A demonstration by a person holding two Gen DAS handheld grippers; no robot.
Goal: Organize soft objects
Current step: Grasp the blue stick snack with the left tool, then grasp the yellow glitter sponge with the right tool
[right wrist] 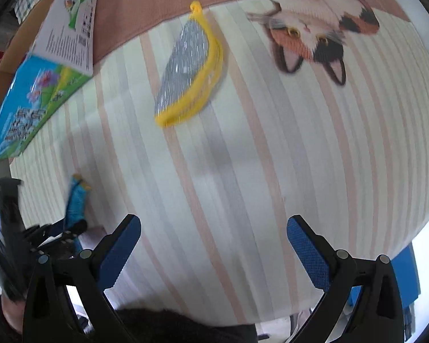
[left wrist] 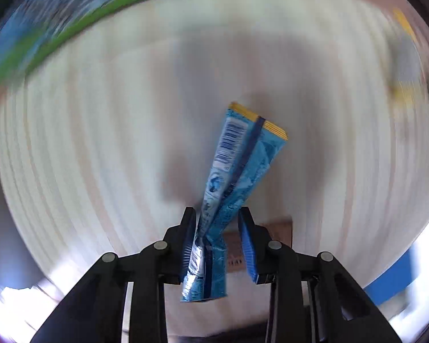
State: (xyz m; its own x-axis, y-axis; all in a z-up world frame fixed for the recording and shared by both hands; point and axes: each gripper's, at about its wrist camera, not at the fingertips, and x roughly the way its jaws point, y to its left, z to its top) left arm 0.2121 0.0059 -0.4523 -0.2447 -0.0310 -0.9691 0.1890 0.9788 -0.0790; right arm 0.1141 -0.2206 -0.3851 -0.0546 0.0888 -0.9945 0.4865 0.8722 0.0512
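The left gripper (left wrist: 218,223) is pinching a blue snack packet (left wrist: 237,177) between its fingers, while the right gripper (right wrist: 214,234) is hovering with jaws spread wide, holding nothing.

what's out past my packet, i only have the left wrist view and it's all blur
Observer: A yellow-rimmed grey scrubber pad lies on the striped cloth, apart from the blue packet that your left tongs pinch.
Operator: right tongs busy?
Observer: No, the right tongs are open over bare cloth with nothing between them.
Operator: that green streak up top?
Observer: A blue and green printed box at the cloth's far left edge.
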